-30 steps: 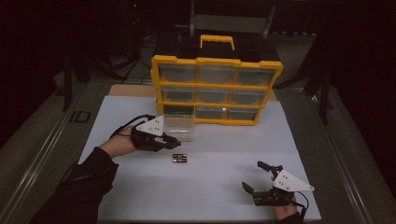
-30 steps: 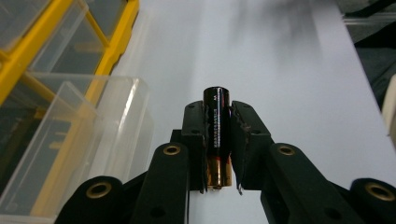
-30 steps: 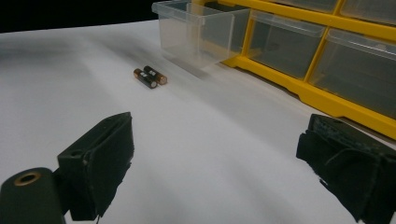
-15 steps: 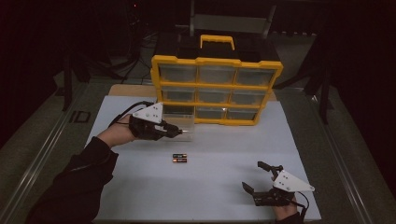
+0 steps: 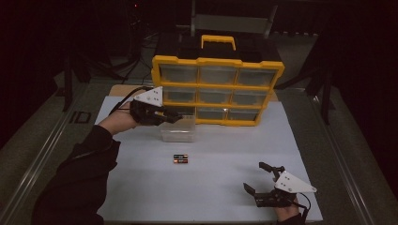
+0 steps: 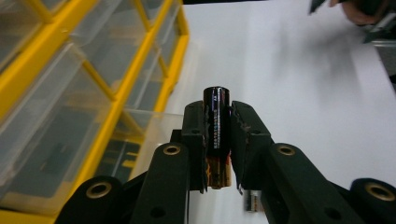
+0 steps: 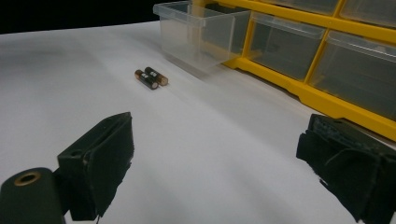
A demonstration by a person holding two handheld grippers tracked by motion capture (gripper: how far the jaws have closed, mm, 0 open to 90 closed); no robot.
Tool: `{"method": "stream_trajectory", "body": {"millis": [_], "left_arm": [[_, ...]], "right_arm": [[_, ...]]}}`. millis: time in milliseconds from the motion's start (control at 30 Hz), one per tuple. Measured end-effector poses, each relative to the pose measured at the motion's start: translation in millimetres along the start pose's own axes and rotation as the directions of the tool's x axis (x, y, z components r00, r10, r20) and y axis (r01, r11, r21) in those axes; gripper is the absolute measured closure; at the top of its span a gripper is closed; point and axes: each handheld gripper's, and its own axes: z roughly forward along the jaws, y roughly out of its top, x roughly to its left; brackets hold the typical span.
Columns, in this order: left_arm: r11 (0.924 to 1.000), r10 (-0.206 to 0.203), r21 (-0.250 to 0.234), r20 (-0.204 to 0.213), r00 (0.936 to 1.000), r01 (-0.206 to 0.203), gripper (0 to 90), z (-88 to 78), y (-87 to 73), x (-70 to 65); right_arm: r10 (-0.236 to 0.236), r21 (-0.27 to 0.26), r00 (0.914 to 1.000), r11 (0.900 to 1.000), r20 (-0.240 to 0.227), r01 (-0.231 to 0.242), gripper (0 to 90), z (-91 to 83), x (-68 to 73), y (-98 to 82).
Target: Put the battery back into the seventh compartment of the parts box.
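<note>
1. Left gripper (image 6: 217,135) clamped on a black cylindrical battery with a copper-coloured end (image 6: 217,126); black tip jutting past the pads toward 12 o'clock in the left gripper view.
2. Held above the clear plastic pulled-out drawer (image 5: 178,129), in front of the yellow-framed organiser of clear drawers (image 5: 218,89).
3. Two more black-and-copper batteries (image 5: 180,159) lying side by side on the white table sheet (image 5: 211,187), at 6 o'clock from that drawer in the high view.
4. Right gripper (image 5: 262,180) at 4 o'clock from the pair, well apart, jaws spread wide, nothing between.
</note>
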Motion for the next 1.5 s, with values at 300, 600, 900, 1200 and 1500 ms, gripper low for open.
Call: {"method": "stream_trajectory", "body": {"millis": [300,600,900,1200,1500], "left_arm": [[0.9987,-0.046,0.018,-0.042,0.9981,0.047,75.6,6.9,-1.7,18.1],[0.9966,-0.072,0.037,-0.036,0.9967,0.074,75.6,20.9,-2.7,27.1],[0.9897,-0.076,0.120,-0.018,0.9970,0.077,75.6,39.6,-8.7,28.9],[0.9761,-0.054,0.209,-0.030,0.9981,0.059,75.5,55.2,-12.8,26.7],[0.9522,-0.039,0.302,-0.039,0.9985,0.049,75.4,72.2,-13.6,24.4]], "right_arm": [[-0.001,-0.002,1.0000,1.000,0.000,0.001,8.6,-0.3,-0.7,-0.4],[-0.003,-0.006,1.0000,1.000,0.000,0.003,8.6,-0.8,-0.8,-0.4],[0.001,-0.004,1.0000,1.000,-0.002,-0.001,8.6,-0.6,-1.0,-0.8],[0.000,0.000,1.0000,1.000,-0.004,0.000,8.6,-0.3,-1.0,-1.1],[0.000,0.003,1.0000,1.000,-0.006,0.000,8.6,0.0,-1.0,-1.4]]}}
